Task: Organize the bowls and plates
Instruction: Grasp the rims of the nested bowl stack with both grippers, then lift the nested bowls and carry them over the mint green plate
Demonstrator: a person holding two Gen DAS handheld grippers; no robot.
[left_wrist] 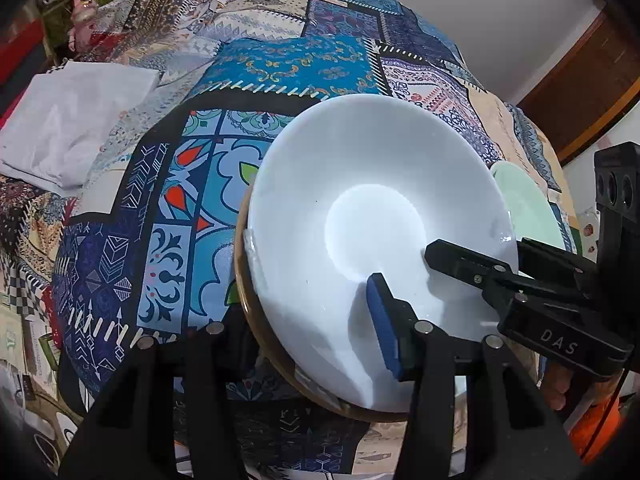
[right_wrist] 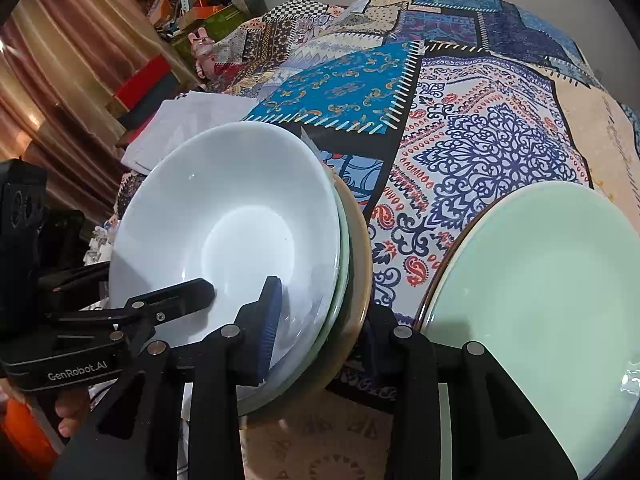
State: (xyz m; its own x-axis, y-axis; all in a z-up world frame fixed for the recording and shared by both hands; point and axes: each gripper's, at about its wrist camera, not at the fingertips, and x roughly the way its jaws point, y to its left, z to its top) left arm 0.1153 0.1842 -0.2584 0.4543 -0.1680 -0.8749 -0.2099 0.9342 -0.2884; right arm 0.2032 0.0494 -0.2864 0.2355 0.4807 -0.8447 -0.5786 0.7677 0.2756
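Note:
A white bowl [left_wrist: 360, 184] [right_wrist: 208, 208] tops a tilted stack held up over the patchwork cloth; under it show a pale green plate edge [right_wrist: 342, 280] and a tan-rimmed plate [left_wrist: 244, 280] [right_wrist: 358, 264]. My left gripper [left_wrist: 316, 320] is shut on the stack's near rim, its blue pad [left_wrist: 382, 320] inside the bowl. My right gripper [right_wrist: 320, 320] is shut on the stack's rim too, blue pad [right_wrist: 270, 316] inside; it shows in the left wrist view [left_wrist: 472, 264]. A second pale green plate [right_wrist: 540, 300] [left_wrist: 528, 204] is at the right.
The patchwork cloth [left_wrist: 160, 208] [right_wrist: 480, 128] covers the surface. A folded white cloth [left_wrist: 72, 128] [right_wrist: 180, 128] lies at the left. Boxes and clutter [right_wrist: 192, 8] and a curtain [right_wrist: 60, 60] stand at the far left. A wall and wooden door frame [left_wrist: 580, 76] are at the right.

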